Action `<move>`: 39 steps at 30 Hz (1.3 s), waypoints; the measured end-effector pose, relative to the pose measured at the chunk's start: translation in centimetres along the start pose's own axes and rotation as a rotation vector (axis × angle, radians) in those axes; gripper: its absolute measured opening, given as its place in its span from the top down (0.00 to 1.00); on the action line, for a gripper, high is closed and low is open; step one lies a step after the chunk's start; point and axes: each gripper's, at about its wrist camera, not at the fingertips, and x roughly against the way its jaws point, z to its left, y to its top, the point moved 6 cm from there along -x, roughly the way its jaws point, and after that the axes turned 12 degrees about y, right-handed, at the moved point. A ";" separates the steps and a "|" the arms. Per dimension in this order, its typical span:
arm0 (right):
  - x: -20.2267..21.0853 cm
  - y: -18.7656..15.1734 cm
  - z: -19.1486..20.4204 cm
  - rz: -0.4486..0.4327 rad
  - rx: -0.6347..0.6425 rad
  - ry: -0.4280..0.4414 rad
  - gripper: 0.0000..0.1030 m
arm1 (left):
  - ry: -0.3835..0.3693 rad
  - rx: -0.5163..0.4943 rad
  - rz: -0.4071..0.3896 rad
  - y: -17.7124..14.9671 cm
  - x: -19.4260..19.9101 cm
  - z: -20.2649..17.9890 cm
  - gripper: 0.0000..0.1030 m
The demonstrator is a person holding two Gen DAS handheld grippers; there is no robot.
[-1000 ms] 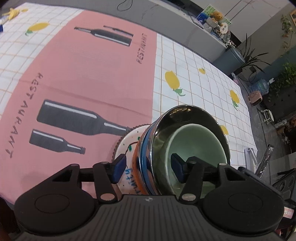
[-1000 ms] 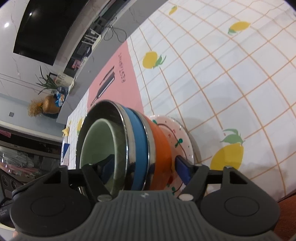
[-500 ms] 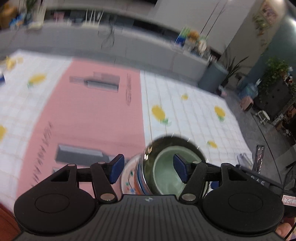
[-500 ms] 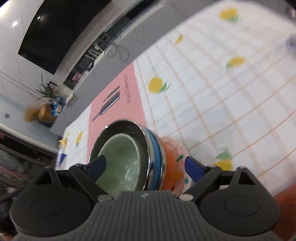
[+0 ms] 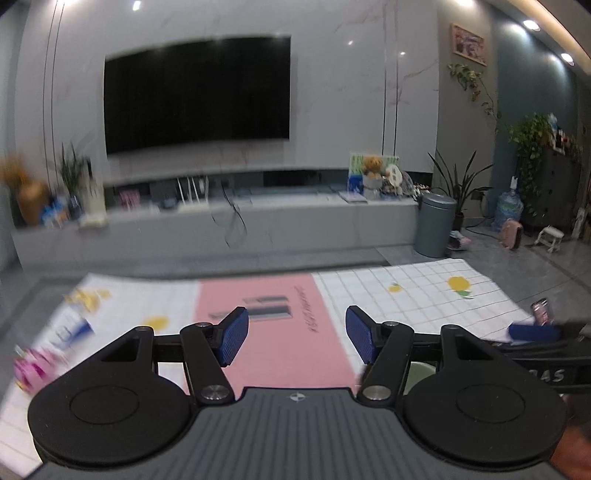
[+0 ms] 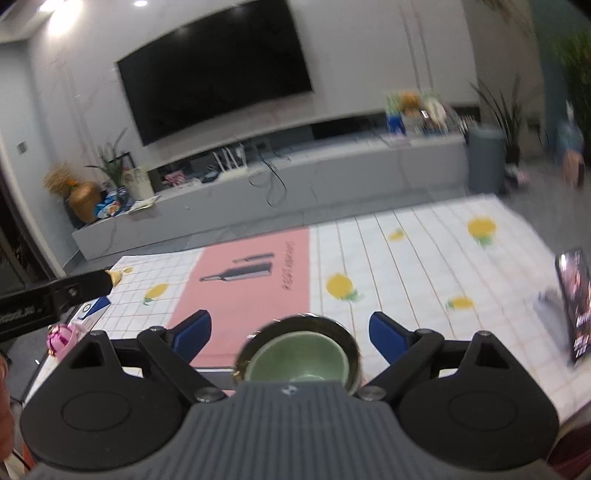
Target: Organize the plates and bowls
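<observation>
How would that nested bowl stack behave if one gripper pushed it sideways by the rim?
The green bowl sits loosely inside the shiny metal bowl, so it would probably shift or rattle first. The metal rim looks polished, likely slippery for pads. The stack rests on a tablecloth that might bunch rather than let it slide cleanly.

Room dim, lit by recessed ceiling spots (image 5: 530,24) that flare white. Both views are motion-blurred, worst at the left edge; the television (image 5: 197,94) smears. Fisheye bends walls at the margins. Tablecloth (image 6: 406,251) bright, shadows soft.
</observation>
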 end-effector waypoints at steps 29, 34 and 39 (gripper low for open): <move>-2.1 -7.8 4.4 0.114 0.181 -0.136 0.08 | 0.163 -0.027 0.296 -10.7 -3.9 1.6 0.28; -2.8 -8.1 4.0 0.135 0.157 -0.136 0.08 | 0.169 -0.043 0.313 -11.4 -4.3 1.3 0.28; -3.0 -8.3 4.1 0.139 0.154 -0.128 0.08 | 0.172 -0.046 0.309 -11.2 -4.4 1.3 0.28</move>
